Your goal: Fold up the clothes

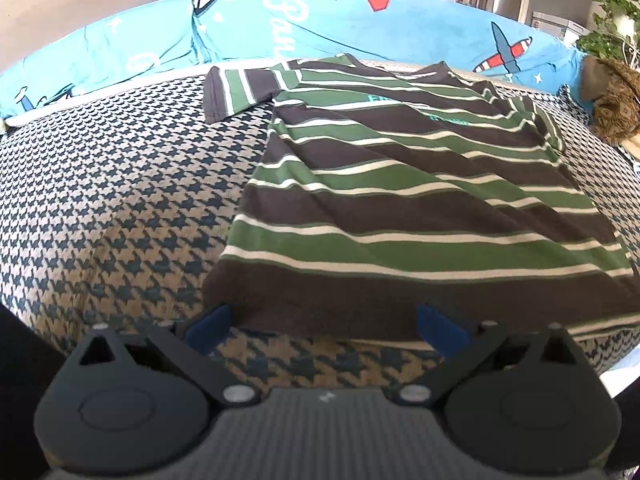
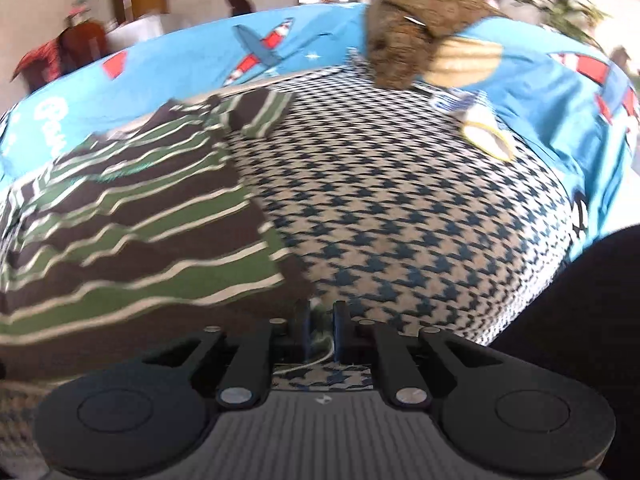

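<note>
On the houndstooth cover, striped T-shirt lies spread flat, 1 sleeve out. Left gripper gapes wide at the hem; right gripper is pinched on the hem corner. Looks like hem pickup: left needs cloth between fingers before lifting.

T-shirt: brown and green bands edged with cream stripes, teal lettering. Cover: navy-and-beige houndstooth. Far blanket: sky blue with red-and-white aeroplanes. Gripper pads: blue.
</note>
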